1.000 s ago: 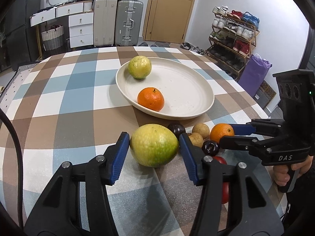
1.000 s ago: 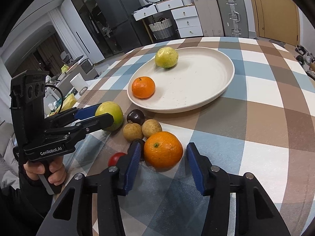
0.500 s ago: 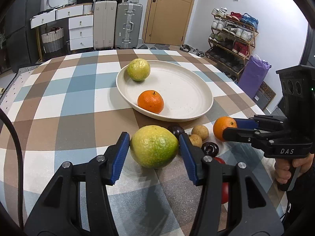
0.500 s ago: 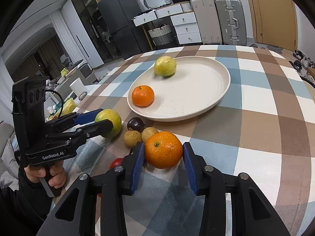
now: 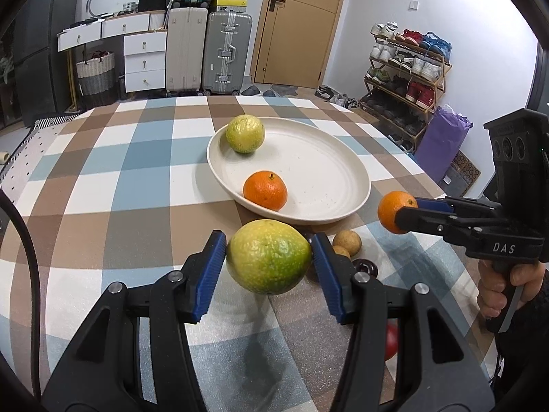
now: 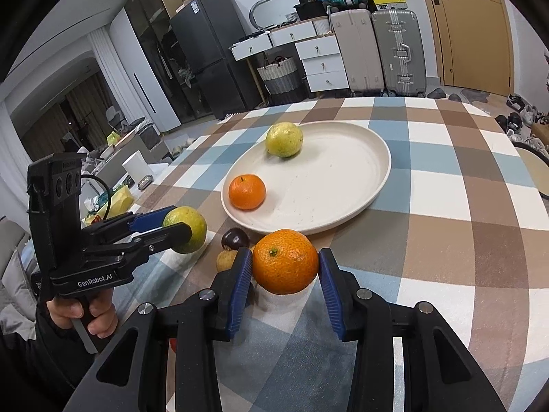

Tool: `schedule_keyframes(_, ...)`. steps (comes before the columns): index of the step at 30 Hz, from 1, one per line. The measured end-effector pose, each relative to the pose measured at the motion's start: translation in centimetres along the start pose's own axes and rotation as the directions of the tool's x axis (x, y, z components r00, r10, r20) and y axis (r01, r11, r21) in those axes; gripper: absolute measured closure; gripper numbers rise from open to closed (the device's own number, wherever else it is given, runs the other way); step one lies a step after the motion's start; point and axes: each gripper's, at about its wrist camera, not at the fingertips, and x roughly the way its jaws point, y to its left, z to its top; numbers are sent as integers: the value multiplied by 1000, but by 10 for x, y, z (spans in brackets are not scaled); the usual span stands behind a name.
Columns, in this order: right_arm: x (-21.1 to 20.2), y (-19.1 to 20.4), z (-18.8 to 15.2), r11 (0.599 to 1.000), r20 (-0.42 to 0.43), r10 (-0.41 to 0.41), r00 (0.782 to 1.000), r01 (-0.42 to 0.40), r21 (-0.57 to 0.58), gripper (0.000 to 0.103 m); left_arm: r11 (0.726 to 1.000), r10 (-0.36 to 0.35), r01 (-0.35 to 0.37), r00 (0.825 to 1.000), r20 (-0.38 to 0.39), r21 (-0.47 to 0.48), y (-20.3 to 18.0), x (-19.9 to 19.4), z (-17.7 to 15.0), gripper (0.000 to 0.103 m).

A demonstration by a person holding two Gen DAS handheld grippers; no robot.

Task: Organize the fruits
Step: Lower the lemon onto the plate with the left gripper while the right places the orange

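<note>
My left gripper (image 5: 269, 262) is shut on a large green-yellow citrus (image 5: 268, 256) and holds it above the checked tablecloth; it also shows in the right wrist view (image 6: 185, 228). My right gripper (image 6: 284, 267) is shut on an orange (image 6: 284, 261), lifted off the table; that orange also shows in the left wrist view (image 5: 394, 211). A cream plate (image 5: 329, 158) ahead holds another green-yellow citrus (image 5: 245, 134) and another orange (image 5: 265, 190).
Small fruits lie on the cloth in front of the plate: two tan round ones (image 5: 346, 242), a dark plum (image 6: 235, 238), another dark fruit (image 5: 366, 267) and a red one (image 5: 391, 338). The table edge lies to the right, with a shoe rack (image 5: 408, 72) beyond.
Both grippers closed on their fruits and lifted them off the table. The orange and the green-yellow citrus have risen and moved toward the plate.
</note>
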Motion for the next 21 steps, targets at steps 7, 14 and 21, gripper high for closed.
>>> schedule_keyframes(7, 1, -4, 13, 1000, 20, -6, 1000, 6, -10, 63, 1000, -3, 2, 1000, 26, 20, -10, -2, 13, 54)
schedule_keyframes(14, 10, -9, 23, 999, 20, -16, 1000, 17, -28, 63, 999, -16, 14, 999, 41, 44, -25, 6, 30, 54)
schedule_keyframes(21, 14, -16, 37, 998, 40, -50, 998, 52, -32, 62, 999, -20, 17, 998, 62, 41, -32, 21, 47, 54)
